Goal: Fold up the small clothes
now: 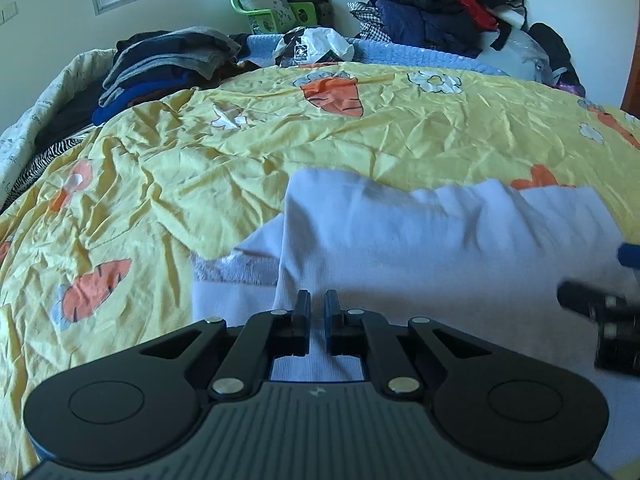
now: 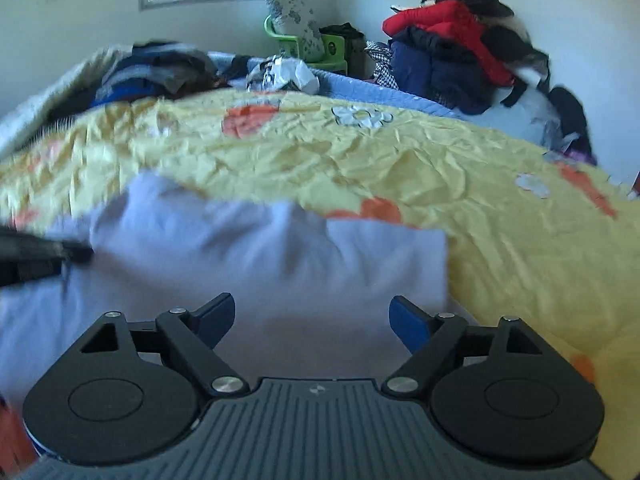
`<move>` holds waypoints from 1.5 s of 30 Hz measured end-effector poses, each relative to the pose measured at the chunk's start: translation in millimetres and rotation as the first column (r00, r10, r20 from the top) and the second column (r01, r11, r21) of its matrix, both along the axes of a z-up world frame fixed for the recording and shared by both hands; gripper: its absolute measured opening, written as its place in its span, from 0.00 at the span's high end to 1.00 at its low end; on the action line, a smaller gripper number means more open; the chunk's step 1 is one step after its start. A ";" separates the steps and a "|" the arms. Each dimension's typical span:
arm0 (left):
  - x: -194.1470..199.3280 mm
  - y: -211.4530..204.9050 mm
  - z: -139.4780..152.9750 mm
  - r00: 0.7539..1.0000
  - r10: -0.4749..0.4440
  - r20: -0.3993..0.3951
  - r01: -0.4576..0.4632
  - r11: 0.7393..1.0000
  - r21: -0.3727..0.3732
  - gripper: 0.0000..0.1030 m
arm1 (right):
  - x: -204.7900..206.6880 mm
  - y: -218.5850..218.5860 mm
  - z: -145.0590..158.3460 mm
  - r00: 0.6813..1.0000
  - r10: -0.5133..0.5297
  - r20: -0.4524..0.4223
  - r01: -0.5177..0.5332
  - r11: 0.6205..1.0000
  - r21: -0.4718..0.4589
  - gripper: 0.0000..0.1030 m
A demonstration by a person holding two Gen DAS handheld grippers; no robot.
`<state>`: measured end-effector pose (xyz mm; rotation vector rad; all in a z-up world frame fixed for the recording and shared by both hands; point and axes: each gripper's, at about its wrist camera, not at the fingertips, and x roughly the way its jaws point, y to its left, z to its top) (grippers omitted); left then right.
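A pale lilac garment lies on the yellow carrot-print bedspread, partly folded over itself. My left gripper is shut on a fold of the lilac garment at its near left edge. My right gripper is open just above the near side of the same garment, its blue pads apart and holding nothing. The right gripper shows blurred at the right edge of the left wrist view. The left gripper shows blurred at the left edge of the right wrist view.
A stack of dark folded clothes sits at the far left of the bed. A pile of red and navy jackets stands at the far right by the wall. A white plastic bag and a green basket are at the back.
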<state>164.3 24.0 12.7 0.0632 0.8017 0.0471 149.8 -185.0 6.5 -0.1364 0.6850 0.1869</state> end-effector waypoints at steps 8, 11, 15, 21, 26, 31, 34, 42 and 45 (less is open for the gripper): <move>-30.5 -6.6 -9.3 0.999 -0.052 0.002 0.052 0.997 0.050 0.94 | -34.4 -13.9 -12.9 0.999 0.019 -0.033 -0.021 0.999 -0.042 0.11; -42.9 -10.9 -10.8 0.998 -0.061 0.013 0.060 0.995 0.081 0.94 | -48.4 -14.4 -6.5 1.000 -0.021 0.023 0.022 0.999 -0.039 0.10; -56.4 -13.0 -12.3 0.998 -0.063 0.024 0.061 0.994 0.091 0.94 | -67.1 -6.1 -7.2 0.998 0.002 0.058 0.002 0.998 -0.060 0.10; -71.2 -13.5 -17.8 0.998 -0.059 0.036 0.055 0.994 0.099 0.94 | -75.6 -12.1 -24.1 1.000 -0.019 0.013 0.019 0.998 -0.052 0.08; -80.0 -18.5 -21.2 0.996 -0.066 0.056 0.058 0.989 0.136 0.94 | -85.6 -13.1 -30.6 0.999 -0.027 0.034 0.028 0.999 -0.045 0.04; -84.3 -18.9 -23.8 0.995 -0.072 0.075 0.060 0.987 0.146 0.94 | -91.3 -16.5 -37.5 0.996 -0.046 0.074 0.047 0.999 -0.016 0.01; -86.9 -18.9 -25.7 0.993 -0.076 0.089 0.062 0.987 0.150 0.94 | -90.5 -19.9 -37.8 0.996 -0.048 0.071 0.048 0.999 0.002 0.01; -112.7 -18.8 -40.7 0.969 -0.122 0.213 0.081 0.978 0.191 0.93 | -90.2 -20.0 -38.6 0.996 -0.052 0.067 0.051 0.999 0.011 0.01; -121.9 -20.2 -41.9 0.962 -0.158 0.223 0.106 0.967 0.231 0.92 | -90.3 -20.0 -38.6 0.996 -0.052 0.068 0.051 0.999 0.011 0.01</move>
